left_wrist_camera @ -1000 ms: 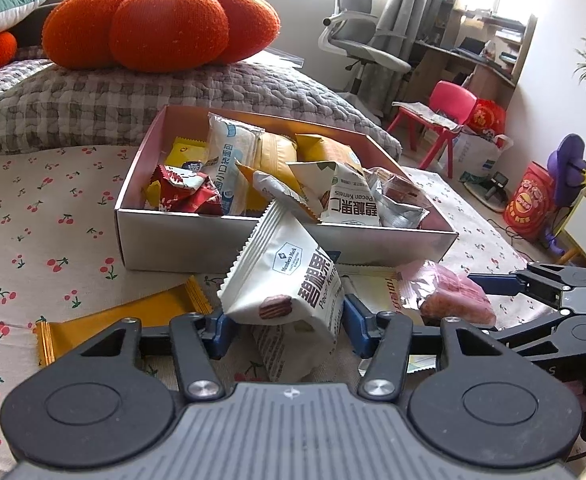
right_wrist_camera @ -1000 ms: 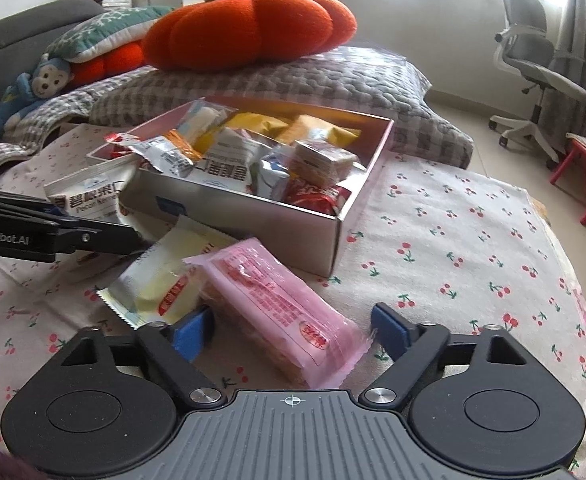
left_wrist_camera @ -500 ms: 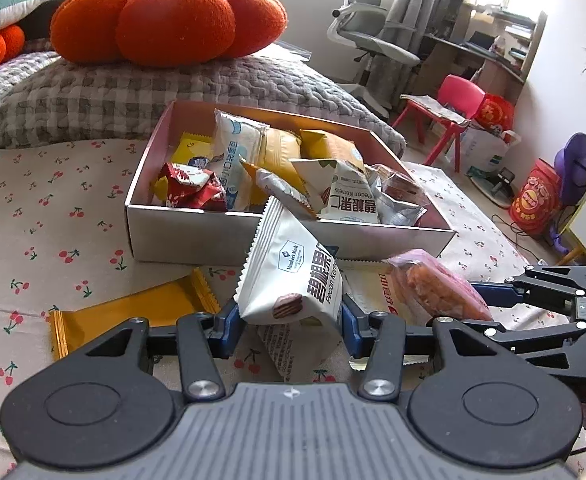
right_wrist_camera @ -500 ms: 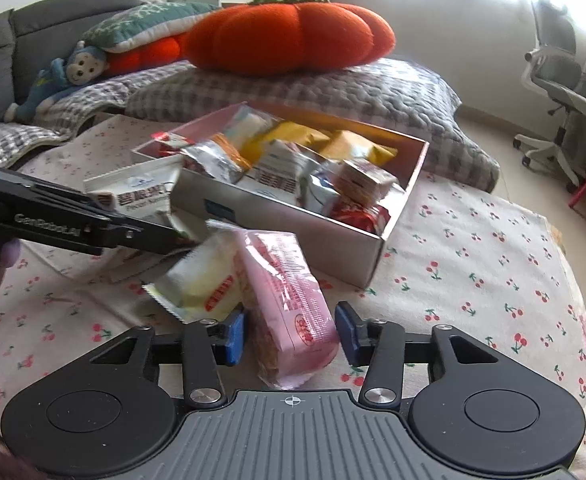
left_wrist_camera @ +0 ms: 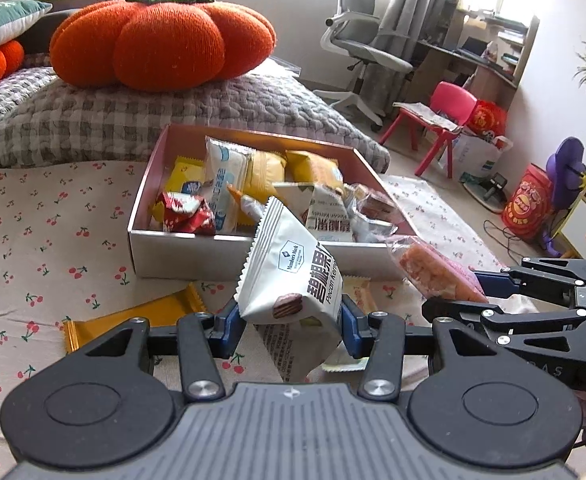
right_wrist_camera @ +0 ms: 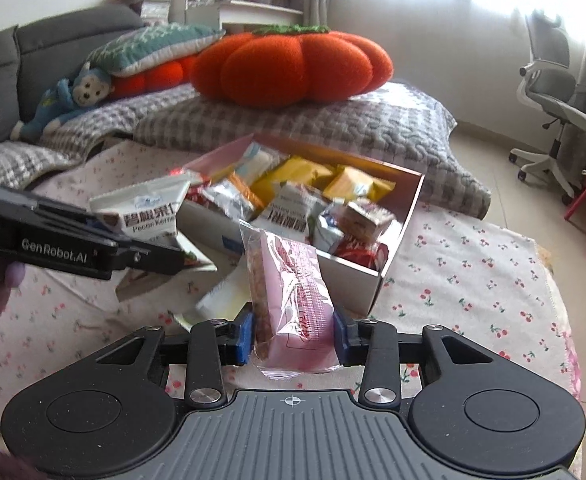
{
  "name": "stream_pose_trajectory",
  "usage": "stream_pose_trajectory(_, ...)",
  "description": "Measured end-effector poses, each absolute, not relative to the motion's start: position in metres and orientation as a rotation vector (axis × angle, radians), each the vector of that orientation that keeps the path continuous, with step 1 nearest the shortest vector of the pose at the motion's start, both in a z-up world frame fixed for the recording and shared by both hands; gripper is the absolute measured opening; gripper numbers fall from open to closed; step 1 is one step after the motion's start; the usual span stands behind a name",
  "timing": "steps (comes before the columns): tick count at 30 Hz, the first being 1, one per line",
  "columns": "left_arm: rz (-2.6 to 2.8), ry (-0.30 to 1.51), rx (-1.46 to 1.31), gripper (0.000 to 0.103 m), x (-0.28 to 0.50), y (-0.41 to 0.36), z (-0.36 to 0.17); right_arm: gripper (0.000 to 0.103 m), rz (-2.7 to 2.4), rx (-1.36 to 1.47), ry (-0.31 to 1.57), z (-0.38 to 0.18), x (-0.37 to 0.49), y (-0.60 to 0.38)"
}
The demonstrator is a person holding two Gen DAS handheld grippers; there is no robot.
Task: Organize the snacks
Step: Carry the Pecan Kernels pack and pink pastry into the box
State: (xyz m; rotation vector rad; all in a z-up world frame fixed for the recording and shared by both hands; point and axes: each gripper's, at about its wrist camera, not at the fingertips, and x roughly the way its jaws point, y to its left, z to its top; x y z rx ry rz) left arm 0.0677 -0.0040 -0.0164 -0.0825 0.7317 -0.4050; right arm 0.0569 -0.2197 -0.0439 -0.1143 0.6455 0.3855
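Observation:
My left gripper [left_wrist_camera: 289, 326] is shut on a white pecan-kernel snack packet [left_wrist_camera: 293, 276] and holds it above the cloth, just short of the open snack box [left_wrist_camera: 197, 250]. My right gripper [right_wrist_camera: 292, 332] is shut on a pink clear-wrapped snack bar [right_wrist_camera: 289, 292], also lifted near the box's near wall [right_wrist_camera: 349, 280]. The box holds several packets. The right gripper and its pink bar [left_wrist_camera: 437, 276] show at the right of the left wrist view. The left gripper with its white packet [right_wrist_camera: 145, 216] shows at the left of the right wrist view.
A yellow-orange wrapper [left_wrist_camera: 133, 320] and a pale yellow packet [right_wrist_camera: 221, 300] lie on the cherry-print cloth [left_wrist_camera: 33, 240] in front of the box. A checked grey cushion [left_wrist_camera: 113, 120] with an orange pumpkin pillow [left_wrist_camera: 161, 40] lies behind the box.
My right gripper closed on the pink bar and lifted it off the cloth. My left gripper rose a little with the white packet still in it.

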Motion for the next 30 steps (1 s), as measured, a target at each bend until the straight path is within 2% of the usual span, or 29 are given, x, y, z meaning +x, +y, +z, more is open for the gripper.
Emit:
stream_pose_trajectory(18,-0.234,0.704,-0.112,0.045,0.116,0.011,0.025,0.037,0.275,0.110,0.610,-0.001,0.111,-0.223)
stream_pose_trajectory(30,-0.187,0.795,0.024,0.045,0.172,-0.004,0.014,0.038,0.167,0.242,0.616,-0.002,0.150,-0.235)
